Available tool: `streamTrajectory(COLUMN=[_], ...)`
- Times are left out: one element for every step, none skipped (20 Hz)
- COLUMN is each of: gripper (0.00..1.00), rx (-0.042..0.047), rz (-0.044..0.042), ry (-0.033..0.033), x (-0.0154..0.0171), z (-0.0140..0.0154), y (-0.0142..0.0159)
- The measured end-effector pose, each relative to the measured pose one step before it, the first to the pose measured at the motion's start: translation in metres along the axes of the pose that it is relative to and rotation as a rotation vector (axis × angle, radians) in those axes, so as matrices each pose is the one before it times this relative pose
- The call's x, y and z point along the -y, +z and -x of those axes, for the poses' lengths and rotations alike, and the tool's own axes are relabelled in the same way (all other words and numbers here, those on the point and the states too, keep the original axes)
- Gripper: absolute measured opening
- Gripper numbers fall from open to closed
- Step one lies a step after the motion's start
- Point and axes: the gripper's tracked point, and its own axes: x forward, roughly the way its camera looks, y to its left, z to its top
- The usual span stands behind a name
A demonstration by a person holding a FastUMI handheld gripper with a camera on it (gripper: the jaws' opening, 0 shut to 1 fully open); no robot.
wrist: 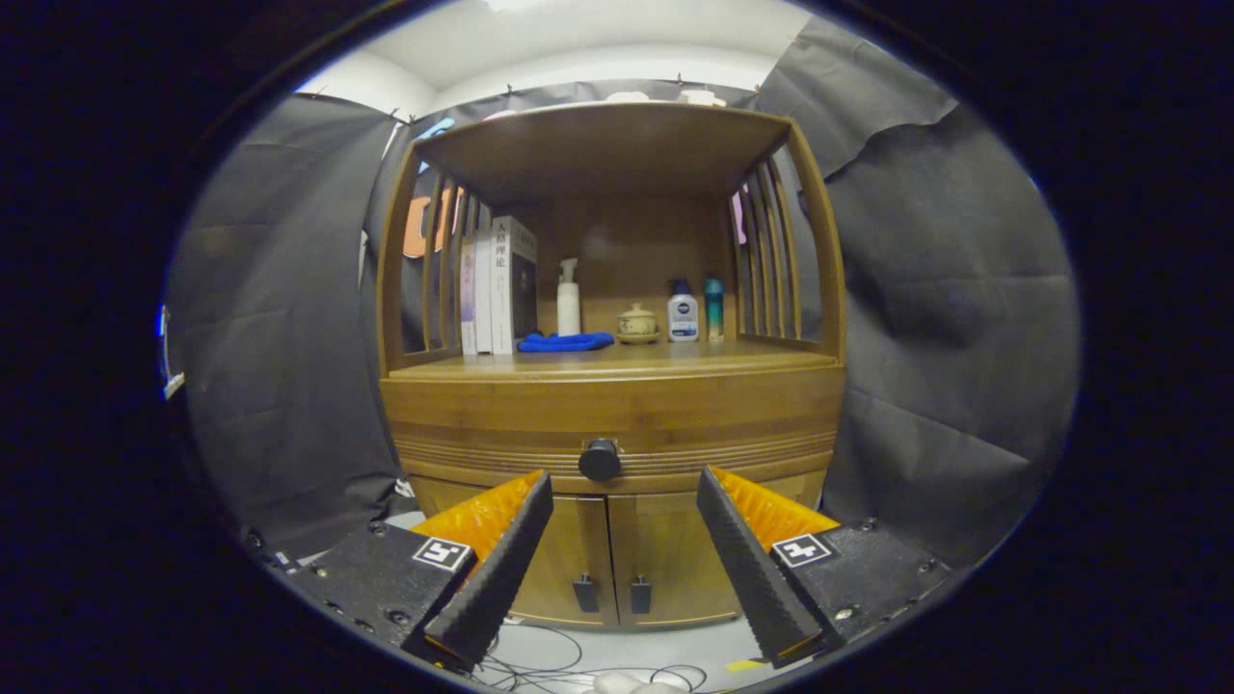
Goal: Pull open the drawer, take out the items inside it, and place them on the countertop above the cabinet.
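gripper (625, 482) jaws wide, holding nothing | drawer (611, 416) closed under countertop (617, 362), knob (600, 460) at front-edge centre, just ahead between fingertips | step: centre on knob, clamp squarely, pull straight out

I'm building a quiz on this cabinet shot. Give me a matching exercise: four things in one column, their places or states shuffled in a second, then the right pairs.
Things:
1. knob
2. cloth
3. books
4. gripper

Places or states:
A. upright at the left end of the countertop
B. open, short of the cabinet
C. on the shut drawer, just ahead of the fingers
D. lying crumpled beside the pump bottle

Pairs: 1-C, 2-D, 3-A, 4-B
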Motion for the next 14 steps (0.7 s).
streamTrajectory(gripper=[0.99, 0.99, 0.99, 0.99, 0.99, 0.99, 0.99, 0.99, 0.99, 0.98, 0.99, 0.95, 0.91, 0.87], rx=[0.00586, -0.0106, -0.02095, -0.0095, -0.0079, -0.01841, -0.02219, -0.01046, 0.0011, 0.00959, -0.01057, -0.01137, -0.00716, 0.02631], rz=[0.00025, 0.00886, 0.00714, -0.01003, -0.01591, -0.01494, -0.00738, -0.00392, 0.00188, 0.00451, 0.00999, 0.00823, 0.00738, 0.01001], ry=[-0.00036, 0.00634, -0.00561, -0.00254, 0.00068, 0.00066, 0.00602, 0.00688, 0.00386, 0.00023, -0.01019, -0.00103, -0.01222, -0.02261], x=[0.00046, -0.0022, -0.00029, 0.00139, -0.00264, -0.00166, -0.00385, -0.0038, -0.00282, -0.00266, -0.00018, -0.00286, -0.00146, 0.00458], z=[-0.01388, -0.0158, -0.01707, -0.01485, -0.01529, -0.01173, -0.01324, -0.00935, -0.00772, -0.0073, -0.00566, -0.00458, -0.00228, -0.00879], y=[-0.00118, -0.00482, -0.00672, -0.00102, 0.00012, -0.00242, -0.00386, 0.00011, 0.00093, 0.00267, -0.00283, -0.00236, -0.00079, 0.00398])
